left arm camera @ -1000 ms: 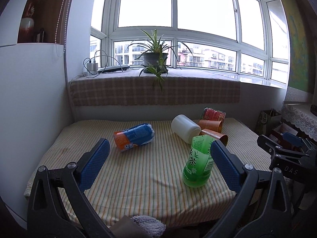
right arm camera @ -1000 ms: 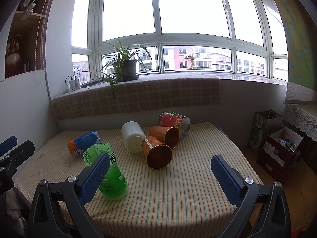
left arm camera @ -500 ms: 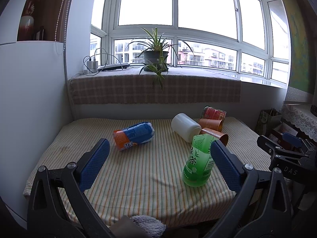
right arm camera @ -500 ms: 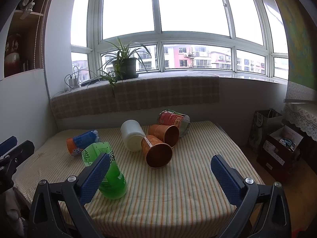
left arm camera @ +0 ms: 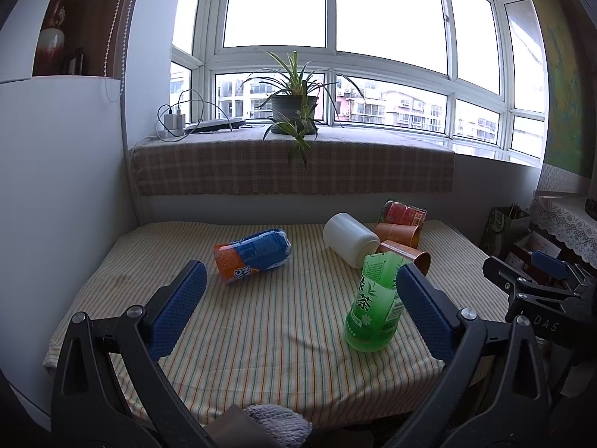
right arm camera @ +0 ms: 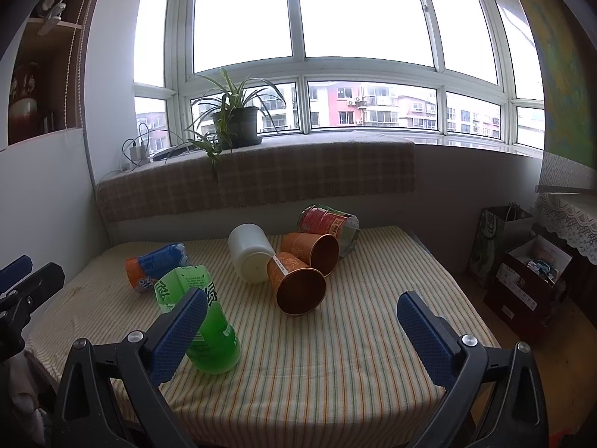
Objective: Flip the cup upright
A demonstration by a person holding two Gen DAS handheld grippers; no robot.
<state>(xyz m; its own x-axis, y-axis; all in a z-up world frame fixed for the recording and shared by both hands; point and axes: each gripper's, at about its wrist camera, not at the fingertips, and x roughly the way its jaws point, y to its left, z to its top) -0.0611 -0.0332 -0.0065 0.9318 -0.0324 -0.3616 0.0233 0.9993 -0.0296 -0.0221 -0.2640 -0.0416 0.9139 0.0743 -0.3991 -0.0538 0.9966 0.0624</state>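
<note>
Cup [right arm camera: 294, 283] toppled between spread jaws

A green cut-bottle cup [right arm camera: 203, 321] stood upright, slightly tilted. Five others lay on their sides: blue-orange [right arm camera: 156, 266], white [right arm camera: 250, 254], two brown [right arm camera: 298, 285], and red [right arm camera: 328, 224].

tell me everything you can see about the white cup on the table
The white cup is plain, opaque and unlabelled, plastic by its look. It lies on its side on the striped tablecloth near the middle. Its mouth is not in view. The nearer orange cup lies against it; neither gripper touches it.
</note>
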